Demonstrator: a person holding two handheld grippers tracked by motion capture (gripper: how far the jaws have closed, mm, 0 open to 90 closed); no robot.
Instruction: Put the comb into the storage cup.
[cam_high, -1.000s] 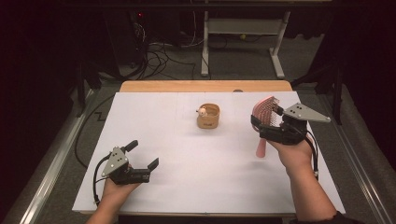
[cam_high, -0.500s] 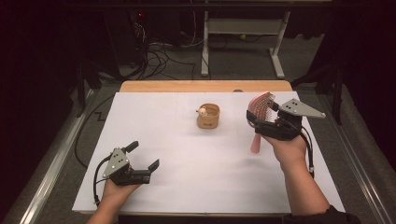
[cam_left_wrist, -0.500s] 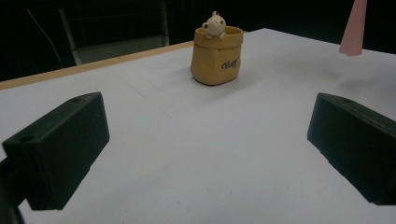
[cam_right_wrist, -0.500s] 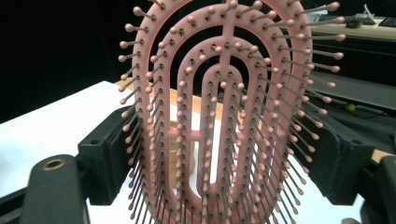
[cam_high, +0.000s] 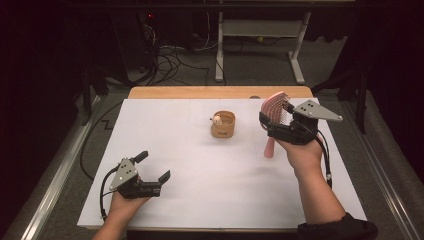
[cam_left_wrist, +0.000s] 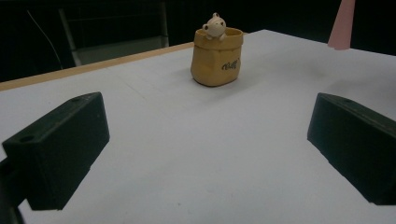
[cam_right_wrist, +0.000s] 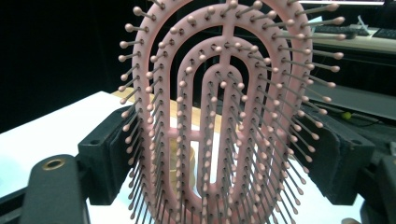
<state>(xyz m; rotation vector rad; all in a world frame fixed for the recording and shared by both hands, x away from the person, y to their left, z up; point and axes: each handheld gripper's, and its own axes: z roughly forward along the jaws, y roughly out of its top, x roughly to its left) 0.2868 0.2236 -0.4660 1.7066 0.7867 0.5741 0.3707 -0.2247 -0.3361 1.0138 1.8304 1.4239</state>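
My right gripper (cam_high: 276, 123) is shut on a pink vented hairbrush (cam_high: 275, 106) and holds it upright over the right side of the white table. The brush's handle (cam_high: 270, 148) hangs down toward the tabletop. In the right gripper view the bristled head (cam_right_wrist: 224, 116) stands between the two black jaws, which press on its edges. A small tan sack-shaped pot (cam_high: 223, 125) with a bear figure on its rim stands mid-table, left of the brush. My left gripper (cam_high: 153, 166) rests open and empty near the front left, and its own view faces the pot (cam_left_wrist: 217, 58).
The white sheet (cam_high: 200, 190) covers the table, with a wooden strip (cam_high: 200, 92) along the far edge. Cables and a white metal frame (cam_high: 260, 30) lie on the floor beyond. The tip of the pink handle (cam_left_wrist: 342, 25) shows in the left gripper view.
My right hand has shifted a little to the left, toward the pot, still holding the brush upright. The left gripper has stayed where it was.
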